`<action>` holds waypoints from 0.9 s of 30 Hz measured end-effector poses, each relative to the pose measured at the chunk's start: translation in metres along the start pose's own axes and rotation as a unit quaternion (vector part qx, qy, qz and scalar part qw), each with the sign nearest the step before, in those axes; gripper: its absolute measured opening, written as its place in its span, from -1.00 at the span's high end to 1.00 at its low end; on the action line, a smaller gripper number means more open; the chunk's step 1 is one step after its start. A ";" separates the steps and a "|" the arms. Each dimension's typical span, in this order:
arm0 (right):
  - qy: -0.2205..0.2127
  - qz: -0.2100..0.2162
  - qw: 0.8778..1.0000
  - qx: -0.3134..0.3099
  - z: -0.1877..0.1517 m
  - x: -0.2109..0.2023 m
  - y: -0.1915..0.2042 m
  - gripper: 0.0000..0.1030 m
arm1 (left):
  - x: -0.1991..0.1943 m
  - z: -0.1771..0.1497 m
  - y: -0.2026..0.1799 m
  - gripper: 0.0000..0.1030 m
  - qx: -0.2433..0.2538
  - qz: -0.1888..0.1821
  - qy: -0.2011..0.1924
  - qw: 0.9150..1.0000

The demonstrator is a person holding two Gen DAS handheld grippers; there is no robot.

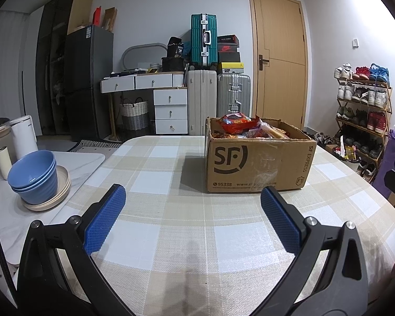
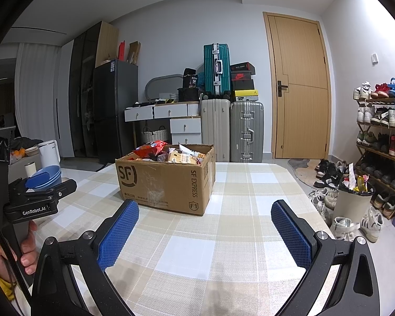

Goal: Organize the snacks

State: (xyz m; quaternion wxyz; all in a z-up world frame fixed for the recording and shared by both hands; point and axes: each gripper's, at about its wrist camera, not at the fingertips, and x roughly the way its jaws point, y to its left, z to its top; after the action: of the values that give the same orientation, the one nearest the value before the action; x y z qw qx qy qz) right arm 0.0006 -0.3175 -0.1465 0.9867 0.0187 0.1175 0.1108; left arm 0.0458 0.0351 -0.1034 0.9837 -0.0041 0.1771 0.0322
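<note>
One snack-filled cardboard box (image 1: 255, 158), two grippers — left gripper (image 1: 193, 197), right gripper (image 2: 205, 212) — both spread wide

left tool (image 1: 193, 201) agape – over table (image 1: 171, 237) | snack box (image 1: 255, 163) ahead – bowls (image 1: 34, 180) left

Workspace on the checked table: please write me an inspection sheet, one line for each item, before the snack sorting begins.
Surface: table with a checked cloth, bare in front of both tools.
Job's things: open cardboard box stands on the cloth, filled with snack packets; none taken out.
Clutter: stacked blue bowls on a beige plate, with a white cup and a white canister, on the white side surface.
Grippers: left tool open, holds nothing; right tool open, holds nothing.
Cables: nothing seen.
Surroundings: suitcases, drawers, a fridge, a closed door, a shoe rack, a full bin beside the table.
</note>
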 end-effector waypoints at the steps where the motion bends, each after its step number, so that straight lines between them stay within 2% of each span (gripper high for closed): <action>1: 0.001 -0.001 1.000 0.000 -0.001 0.000 0.000 -0.99 | 0.000 0.001 0.000 -0.99 0.000 0.000 0.000 1.000; 12: 0.004 -0.007 1.000 0.001 -0.005 0.000 -0.004 -0.99 | 0.000 0.000 0.000 -0.99 0.000 0.002 0.002 1.000; 22: 0.005 -0.008 1.000 0.001 -0.004 0.000 -0.003 -0.99 | 0.002 -0.001 -0.003 -0.99 -0.007 0.033 0.009 0.999; 27: 0.006 -0.009 1.000 0.000 -0.005 -0.001 -0.005 -0.99 | 0.001 -0.001 0.003 -0.99 -0.026 0.012 0.007 1.000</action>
State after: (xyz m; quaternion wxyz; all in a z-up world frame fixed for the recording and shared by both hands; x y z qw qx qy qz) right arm -0.0002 -0.3221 -0.1518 0.9870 0.0167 0.1232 0.1024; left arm 0.0465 0.0387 -0.1049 0.9814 -0.0279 0.1835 0.0483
